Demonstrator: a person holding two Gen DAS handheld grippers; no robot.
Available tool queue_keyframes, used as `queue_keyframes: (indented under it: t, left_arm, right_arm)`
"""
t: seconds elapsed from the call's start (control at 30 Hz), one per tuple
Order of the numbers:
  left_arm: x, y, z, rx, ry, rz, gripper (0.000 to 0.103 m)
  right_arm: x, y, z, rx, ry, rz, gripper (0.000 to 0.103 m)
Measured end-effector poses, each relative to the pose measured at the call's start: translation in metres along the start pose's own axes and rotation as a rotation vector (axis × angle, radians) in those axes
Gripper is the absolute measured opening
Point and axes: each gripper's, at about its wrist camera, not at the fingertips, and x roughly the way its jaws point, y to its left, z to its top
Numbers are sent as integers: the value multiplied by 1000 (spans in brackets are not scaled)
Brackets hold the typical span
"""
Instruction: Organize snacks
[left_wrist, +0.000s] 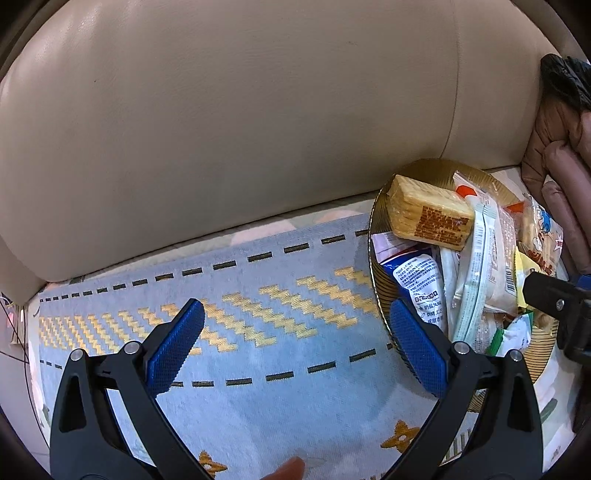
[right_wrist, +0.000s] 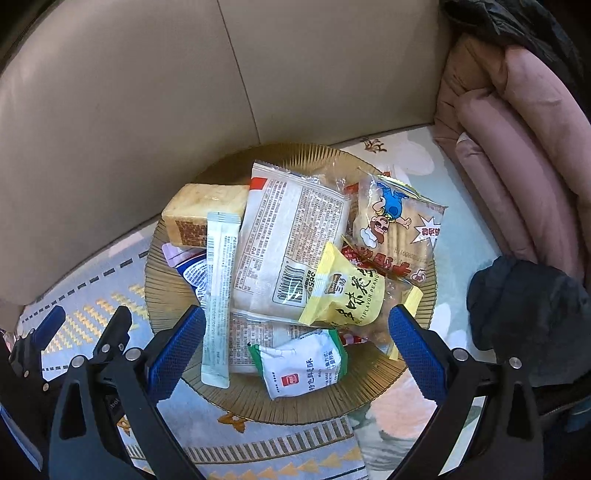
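A ribbed gold plate (right_wrist: 295, 406) on the sofa seat holds a heap of several snack packs: a tan cracker block (right_wrist: 199, 210), a long white stick sachet (right_wrist: 219, 295), a large white pack (right_wrist: 291, 243), a yellow peanut bag (right_wrist: 347, 291), a cartoon cracker bag (right_wrist: 395, 221) and a small green-white pack (right_wrist: 303, 365). My right gripper (right_wrist: 295, 347) stands open above the plate's near side, nothing between its pads. My left gripper (left_wrist: 295, 343) is open over the blue rug, left of the plate (left_wrist: 376, 221); its right pad (left_wrist: 417, 347) overlaps the plate's rim. The cracker block (left_wrist: 428, 214) lies on top.
A beige leather sofa back (left_wrist: 240, 110) rises behind. The blue rug with yellow zigzags (left_wrist: 258, 314) covers the seat. Folded pink padded fabric (right_wrist: 517, 166) and a dark garment (right_wrist: 524, 306) lie right of the plate. The other gripper (right_wrist: 74, 350) shows at the left edge.
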Motion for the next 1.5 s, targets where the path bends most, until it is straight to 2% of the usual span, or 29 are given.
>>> queue_keyframes:
  t: [0.33,1.5]
  left_arm:
    - [-1,-1,0,-2,9,-18,100]
    - [3,0,0,5,25,-1,100]
  right_arm:
    - [2,3,0,-2,4,-2,98]
    - [3,9,-1,-31,7,-7,98]
